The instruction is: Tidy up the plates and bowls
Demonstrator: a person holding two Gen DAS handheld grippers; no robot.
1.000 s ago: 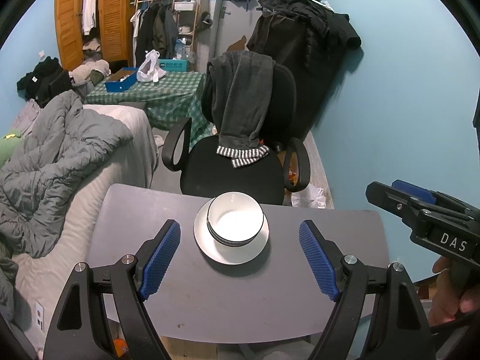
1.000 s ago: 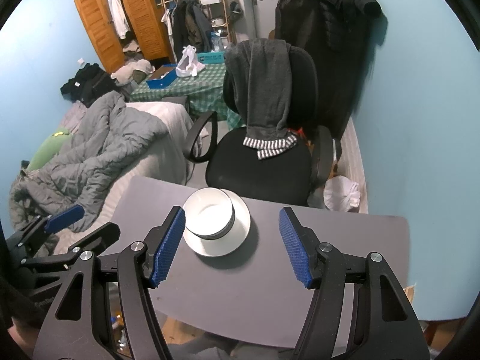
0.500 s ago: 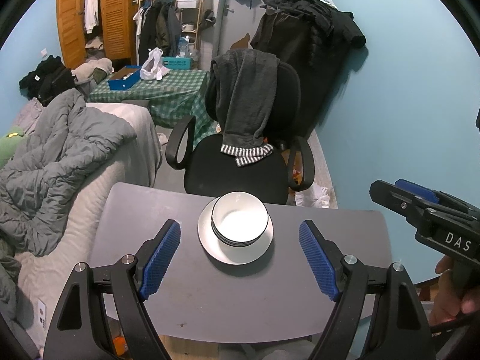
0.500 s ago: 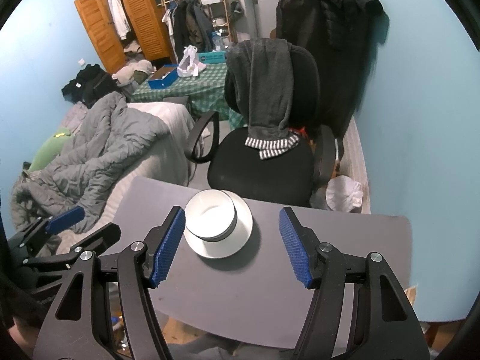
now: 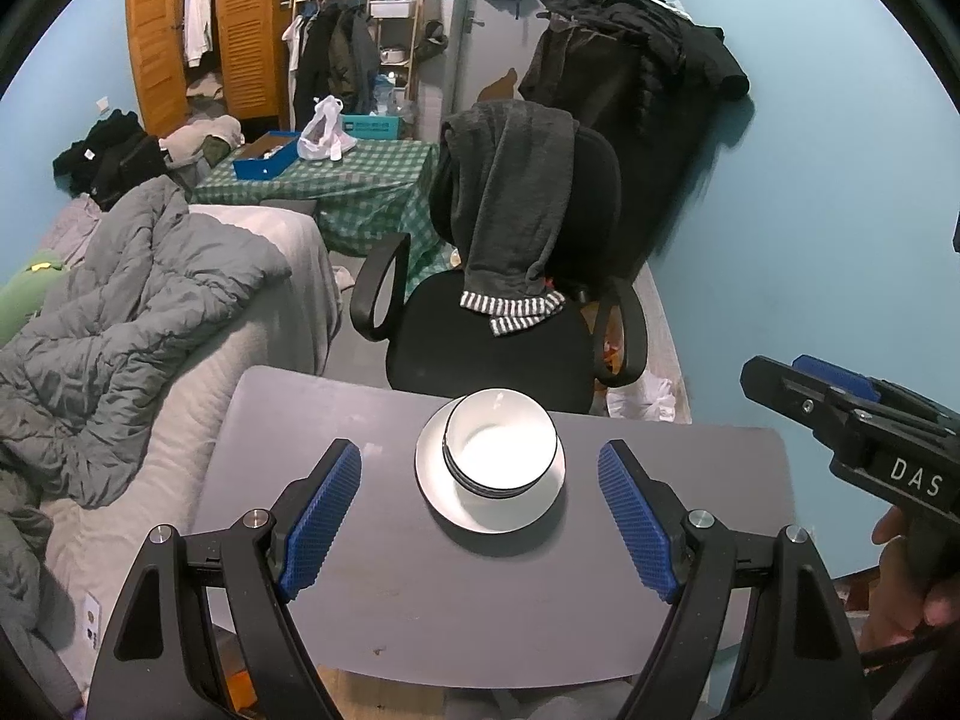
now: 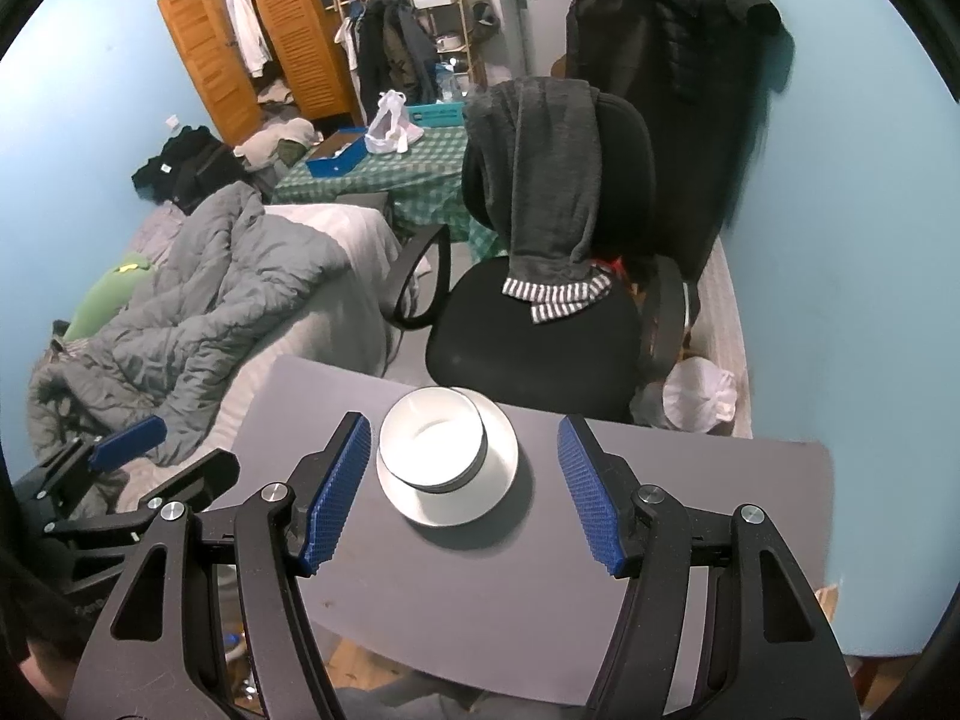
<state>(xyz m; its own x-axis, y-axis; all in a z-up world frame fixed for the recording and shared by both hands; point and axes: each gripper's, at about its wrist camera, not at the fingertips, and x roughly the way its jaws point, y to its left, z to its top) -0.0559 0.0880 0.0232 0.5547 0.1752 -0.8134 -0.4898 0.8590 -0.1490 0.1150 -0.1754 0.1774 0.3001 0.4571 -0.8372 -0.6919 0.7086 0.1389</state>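
At the far left stands a wooden wardrobe (image 5: pixel 180 48) with its slatted doors open and clothes hanging inside. Below it a bed (image 5: pixel 198 396) runs along the blue wall, a rumpled grey quilt (image 5: pixel 120 324) heaped on it. Past the foot of the bed is a small table under a green checked cloth (image 5: pixel 354 186), carrying a blue tray (image 5: pixel 267 161) and a white plastic bag (image 5: pixel 321 132). Next comes a black office chair (image 5: pixel 498 324) with a dark grey garment (image 5: pixel 510 204) draped over its back, striped cuffs hanging onto the seat. Behind it dark coats (image 5: pixel 630 90) hang against the wall.

In front lies the desk (image 5: pixel 480 594) — a plain grey top, a little scuffed, with rounded corners. Near its far edge, close to the chair, sits a white plate (image 5: pixel 438 480) and on it a stack of white bowls (image 5: pixel 501 447) with dark rims, the plate's rim showing all round. In the right wrist view the bowls (image 6: pixel 432 438) sit toward the left part of the plate (image 6: pixel 498 468).

The left tool (image 5: pixel 480 516) hangs above the desk's near half, its blue pads spread wide and holding nothing; the plate shows between them, untouched. The right tool (image 6: pixel 465 489) is likewise spread wide and empty — it shows at the right edge of the left wrist view (image 5: pixel 852 420), off the desk's right side.
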